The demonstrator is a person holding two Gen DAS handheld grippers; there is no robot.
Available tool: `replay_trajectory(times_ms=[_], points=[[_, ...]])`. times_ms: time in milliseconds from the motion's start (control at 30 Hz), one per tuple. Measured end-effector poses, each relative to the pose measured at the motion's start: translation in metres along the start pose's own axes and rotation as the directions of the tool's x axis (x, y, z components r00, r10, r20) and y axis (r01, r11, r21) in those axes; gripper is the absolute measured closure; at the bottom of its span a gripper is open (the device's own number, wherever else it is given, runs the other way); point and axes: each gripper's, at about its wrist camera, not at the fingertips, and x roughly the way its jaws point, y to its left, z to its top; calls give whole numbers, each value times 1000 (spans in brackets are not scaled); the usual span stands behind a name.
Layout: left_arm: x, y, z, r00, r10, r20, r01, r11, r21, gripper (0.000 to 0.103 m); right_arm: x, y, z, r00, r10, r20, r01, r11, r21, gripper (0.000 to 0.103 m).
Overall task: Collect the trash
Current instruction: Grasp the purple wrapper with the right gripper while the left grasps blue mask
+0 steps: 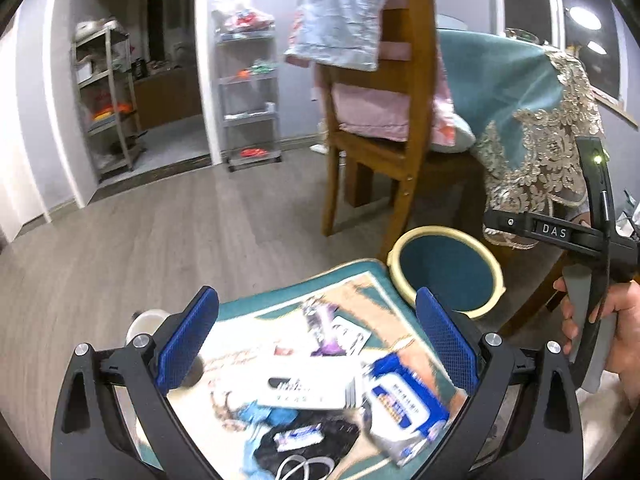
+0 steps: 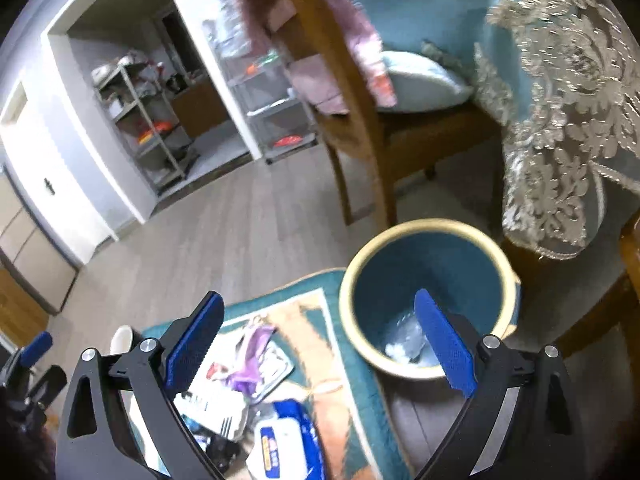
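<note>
Left gripper [image 1: 316,340] and right gripper [image 2: 320,338] both spread wide, empty, above littered patterned rug [image 2: 320,364]; round teal cream-rimmed bin [image 2: 430,296] just beside.

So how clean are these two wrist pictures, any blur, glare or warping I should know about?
Left wrist view: strong fisheye bending, dark corners, the litter on the rug smeared by motion, bright ceiling lamp glare at top right; the left gripper stays sharp. Right wrist view: same warping, the bin rim and chair blurred, the right gripper crisp.

A wooden chair [image 1: 372,128] draped with cloth stands beside a lace-edged teal tablecloth [image 1: 532,120]; metal shelves [image 1: 250,96] line the wall.
</note>
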Motion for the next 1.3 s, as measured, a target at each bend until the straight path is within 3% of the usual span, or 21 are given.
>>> replay_trajectory(times_ms=[400, 667, 833, 1067, 1300], points=[[5, 54, -68, 993, 89, -82, -95, 992, -78, 6, 31, 39, -35, 996, -12, -90, 2, 995, -103, 7], [47, 81, -114, 962, 157, -222, -173, 983, -55, 6, 61, 65, -47, 989, -1, -147, -19, 991, -129, 7], [74, 79, -133, 949, 151, -278, -162, 987, -17, 6, 84, 71, -49, 982, 25, -186, -37, 998, -57, 7], [111, 78, -152, 931, 130, -342, -127, 991, 31, 6, 119, 78, -52, 972, -5, -236, -14, 997, -82, 8], [140, 76, -159, 920, 74, -386, -82, 997, -4, 23, 153, 91, -54, 958, -8, -288, -29, 992, -125, 9]])
